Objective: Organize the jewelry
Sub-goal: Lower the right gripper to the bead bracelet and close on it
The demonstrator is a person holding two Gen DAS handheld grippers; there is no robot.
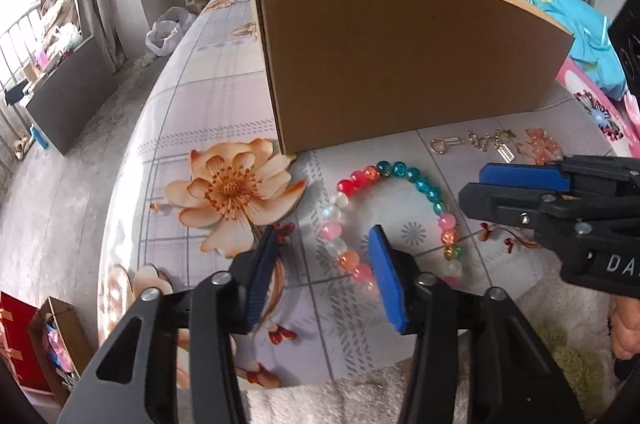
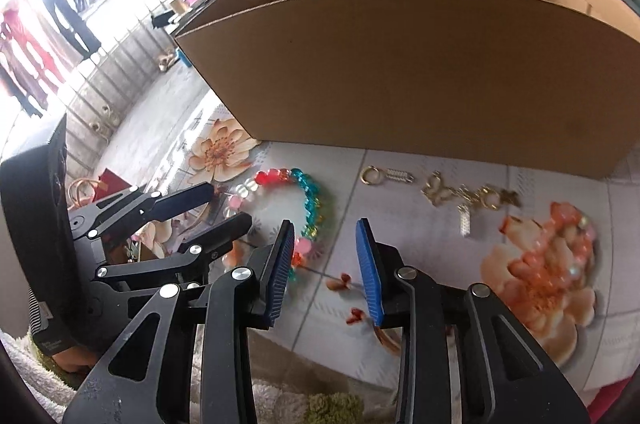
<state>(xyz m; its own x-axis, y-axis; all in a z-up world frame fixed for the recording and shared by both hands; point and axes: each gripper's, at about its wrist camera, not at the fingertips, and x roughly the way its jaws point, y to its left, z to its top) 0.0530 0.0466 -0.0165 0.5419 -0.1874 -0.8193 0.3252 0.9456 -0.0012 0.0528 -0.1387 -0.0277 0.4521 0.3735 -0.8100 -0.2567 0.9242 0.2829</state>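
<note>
Although nothing is held yet, the left gripper (image 1: pixel 320 264) is seen half open low over the cloth (image 1: pixel 224 104), its jaws empty; the near-left arc of the bead bracelet (image 1: pixel 394 214) lies between the pads, untouched by them. The bracelet rests flat in a loose ring on the cloth, just in front of the box (image 1: pixel 400 56). It is judged light and limp: round glossy beads on a string, hard themselves but free to roll and sag, and slippery against a pad. A grip across the strand at one short run of beads is judged best, squeezed so that the pads bear on bead flanks; the rest can be expected to hang down and swing when lifted.

Further right, the gold ring (image 1: pixel 438 145) and the gold chain (image 1: pixel 490 138) with its small charms lie close to the box wall. These are judged thin, very light and hard to pinch off a flat cloth; the ring or a charm offers the surest hold. Beside them, the coral bracelet (image 1: pixel 540 144) is heaped on itself, and a bunched part could be taken.

At the right, the right gripper (image 2: pixel 326 264) is held narrowly open and empty over bare cloth between the bead bracelet and the chain.
</note>
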